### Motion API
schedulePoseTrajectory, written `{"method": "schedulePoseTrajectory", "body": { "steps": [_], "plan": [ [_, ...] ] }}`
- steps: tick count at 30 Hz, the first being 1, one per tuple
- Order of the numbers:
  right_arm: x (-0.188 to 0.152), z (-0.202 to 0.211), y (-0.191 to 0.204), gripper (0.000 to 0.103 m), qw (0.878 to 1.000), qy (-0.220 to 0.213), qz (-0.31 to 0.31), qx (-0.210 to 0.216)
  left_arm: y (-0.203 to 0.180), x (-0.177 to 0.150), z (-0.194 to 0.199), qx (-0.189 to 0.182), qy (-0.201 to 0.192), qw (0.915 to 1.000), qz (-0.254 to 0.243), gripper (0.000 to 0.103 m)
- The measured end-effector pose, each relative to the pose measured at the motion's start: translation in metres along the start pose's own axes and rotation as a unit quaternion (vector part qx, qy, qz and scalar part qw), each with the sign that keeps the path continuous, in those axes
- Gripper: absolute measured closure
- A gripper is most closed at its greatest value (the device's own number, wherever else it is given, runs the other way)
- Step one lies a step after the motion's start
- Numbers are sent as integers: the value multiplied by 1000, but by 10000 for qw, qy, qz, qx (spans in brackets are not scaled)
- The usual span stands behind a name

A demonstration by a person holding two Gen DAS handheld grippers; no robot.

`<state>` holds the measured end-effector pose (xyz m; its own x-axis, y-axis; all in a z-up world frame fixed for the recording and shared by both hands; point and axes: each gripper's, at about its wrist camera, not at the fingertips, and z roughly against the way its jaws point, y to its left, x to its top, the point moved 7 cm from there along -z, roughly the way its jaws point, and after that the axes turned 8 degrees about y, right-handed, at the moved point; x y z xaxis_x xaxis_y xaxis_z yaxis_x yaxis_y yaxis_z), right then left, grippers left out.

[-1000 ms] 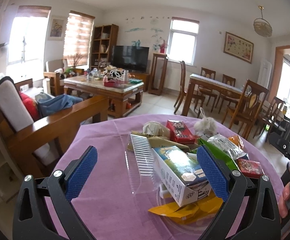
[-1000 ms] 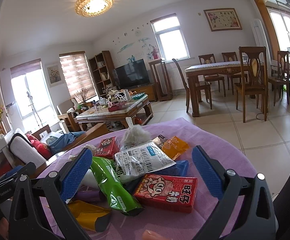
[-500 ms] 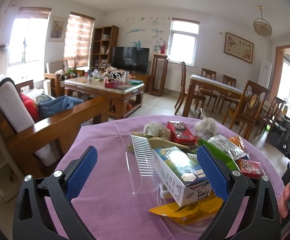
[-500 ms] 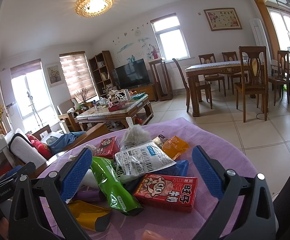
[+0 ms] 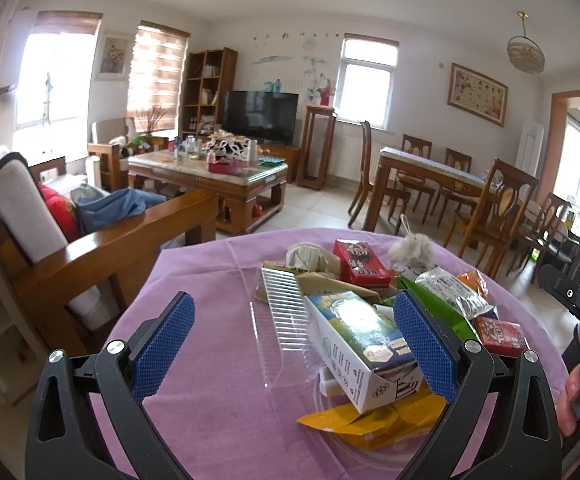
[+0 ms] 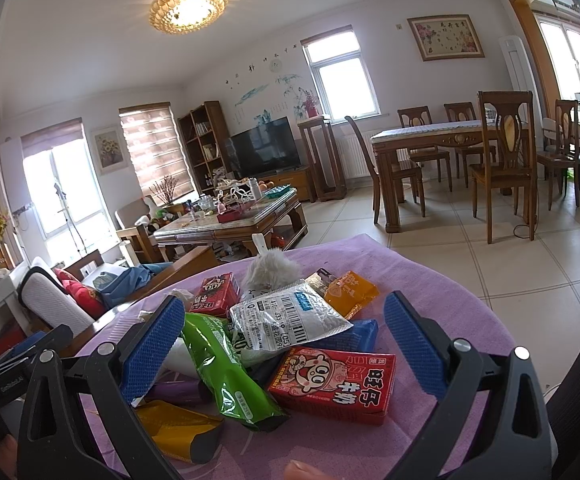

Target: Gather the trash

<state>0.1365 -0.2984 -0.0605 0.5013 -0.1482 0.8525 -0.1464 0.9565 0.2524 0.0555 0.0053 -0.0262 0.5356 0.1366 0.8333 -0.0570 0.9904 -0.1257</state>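
A pile of trash lies on a round table with a purple cloth (image 5: 218,392). In the left wrist view I see a clear plastic tray (image 5: 286,320), a white and blue carton (image 5: 358,344), a yellow wrapper (image 5: 366,420) and a red box (image 5: 358,268). My left gripper (image 5: 294,344) is open and empty, above the tray and carton. In the right wrist view a red milk box (image 6: 334,380), a green packet (image 6: 226,368), a white barcode pouch (image 6: 286,320) and an orange packet (image 6: 350,290) lie between the fingers of my open, empty right gripper (image 6: 284,346).
A wooden sofa (image 5: 102,252) stands just left of the table. A coffee table (image 5: 210,176) and TV (image 5: 260,116) are farther back. A dining table with chairs (image 6: 450,152) stands at the right over tiled floor (image 6: 470,248). A white fluffy ball (image 6: 272,268) lies at the pile's far side.
Both grippers stay open and nearly still. The left wrist view has shifted very slightly. Nothing was picked up or moved.
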Motion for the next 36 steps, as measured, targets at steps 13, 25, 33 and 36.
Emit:
{"method": "schedulePoseTrajectory", "body": {
  "steps": [13, 25, 33, 36],
  "plan": [
    [-1, 1, -5, 5, 10000, 10, -19, -7, 1, -1, 1, -72, 22, 9999, 126, 5],
    [-10, -12, 20, 5, 9974, 538, 198, 439, 70, -7, -64, -1242, 1787, 9734, 711, 5],
    [-57, -40, 141, 24, 9638, 1904, 1475, 1140, 30, -7, -92, -2066, 2335, 9489, 489, 25],
    [-73, -47, 158, 31, 9575, 2103, 1608, 1141, 21, -9, -102, -2283, 2460, 9392, 722, 32]
  ]
}}
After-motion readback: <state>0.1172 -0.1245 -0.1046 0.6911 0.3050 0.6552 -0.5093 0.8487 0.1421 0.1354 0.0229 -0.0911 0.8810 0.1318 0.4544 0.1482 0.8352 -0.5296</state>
